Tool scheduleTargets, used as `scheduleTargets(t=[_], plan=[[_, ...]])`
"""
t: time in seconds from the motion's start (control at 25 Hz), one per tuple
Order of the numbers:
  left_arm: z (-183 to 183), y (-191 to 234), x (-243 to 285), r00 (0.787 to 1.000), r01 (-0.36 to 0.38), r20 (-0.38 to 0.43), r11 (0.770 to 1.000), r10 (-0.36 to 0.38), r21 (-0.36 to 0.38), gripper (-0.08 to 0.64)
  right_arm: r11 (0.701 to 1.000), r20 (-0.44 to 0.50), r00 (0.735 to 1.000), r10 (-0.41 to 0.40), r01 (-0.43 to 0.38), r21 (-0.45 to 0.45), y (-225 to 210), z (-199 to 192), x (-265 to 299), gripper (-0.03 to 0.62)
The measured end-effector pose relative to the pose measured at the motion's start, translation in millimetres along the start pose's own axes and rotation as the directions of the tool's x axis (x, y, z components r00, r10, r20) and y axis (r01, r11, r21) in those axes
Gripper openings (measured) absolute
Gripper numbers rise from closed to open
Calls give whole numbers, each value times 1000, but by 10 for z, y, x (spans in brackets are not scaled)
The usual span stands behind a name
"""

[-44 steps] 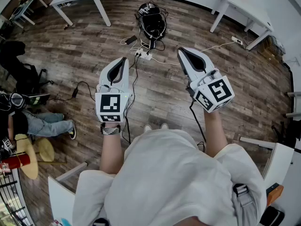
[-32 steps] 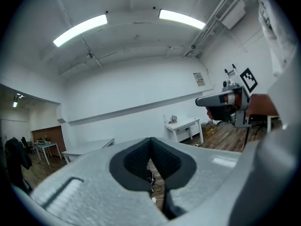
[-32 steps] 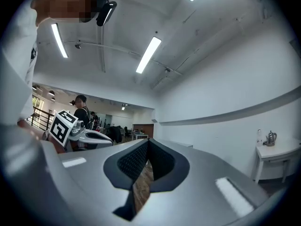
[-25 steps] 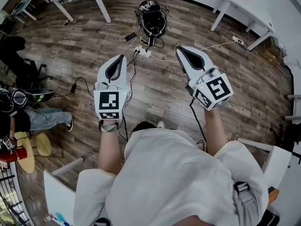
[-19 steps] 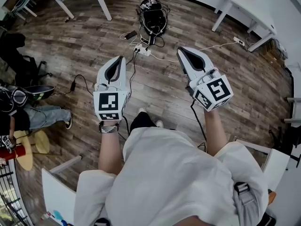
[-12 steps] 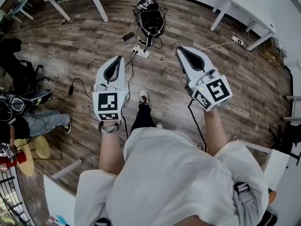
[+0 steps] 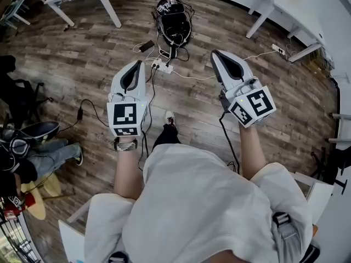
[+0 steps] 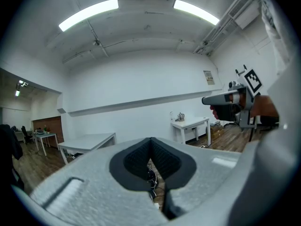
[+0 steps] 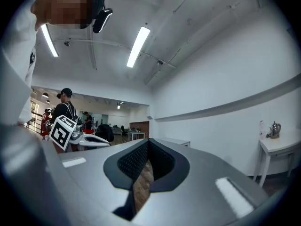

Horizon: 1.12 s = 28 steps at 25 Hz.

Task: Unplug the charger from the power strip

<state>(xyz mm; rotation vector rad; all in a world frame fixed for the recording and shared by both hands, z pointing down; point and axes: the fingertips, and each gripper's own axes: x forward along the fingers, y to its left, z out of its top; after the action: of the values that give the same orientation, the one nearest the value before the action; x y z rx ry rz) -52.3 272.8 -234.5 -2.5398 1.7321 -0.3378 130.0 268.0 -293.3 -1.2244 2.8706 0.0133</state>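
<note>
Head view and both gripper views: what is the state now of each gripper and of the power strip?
left gripper: shut, nothing between the jaws, held in the air.
right gripper: shut, nothing between the jaws, held in the air.
power strip: lying on the wooden floor, cables lead into it, neither gripper touches it.

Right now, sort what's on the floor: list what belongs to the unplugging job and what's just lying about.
For the job: power strip; charger plugged into it; left gripper and right gripper, both shut and empty.

Lying about: black bundle; loose adapter; second power strip.
</note>
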Motion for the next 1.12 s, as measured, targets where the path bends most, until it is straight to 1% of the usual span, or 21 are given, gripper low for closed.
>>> scheduleTargets(t=[0.12,0.28,0.52,0.72,0.96,1.12], plan=[[2,261,303,1000,7,-8,1000,-7,6,5,1000,20,1000,-1,1,25,-171,21,372,2],[-17,562,603,1000,4,-22,1000,-3,20,5,999,15,1000,4,-5,41,-324,-13,794,2],[-165,920,933,999,20,-42,1000,-21,-1,5,998,-8,1000,-15,15,55,-479,-94,1279,2],[-227,1084,1161,998,31,-55,999,-31,-9,5,996,-30,999,-39,41,80,-665,-154,1474,2],[-443,1172,1311,995,32,-88,998,-37,-57,5,995,-75,996,-55,61,82,-787,-316,1644,2],[-525,1157,1522,992,42,-115,998,-47,-49,5,991,-93,994,-55,66,113,-1001,-444,1758,2]])
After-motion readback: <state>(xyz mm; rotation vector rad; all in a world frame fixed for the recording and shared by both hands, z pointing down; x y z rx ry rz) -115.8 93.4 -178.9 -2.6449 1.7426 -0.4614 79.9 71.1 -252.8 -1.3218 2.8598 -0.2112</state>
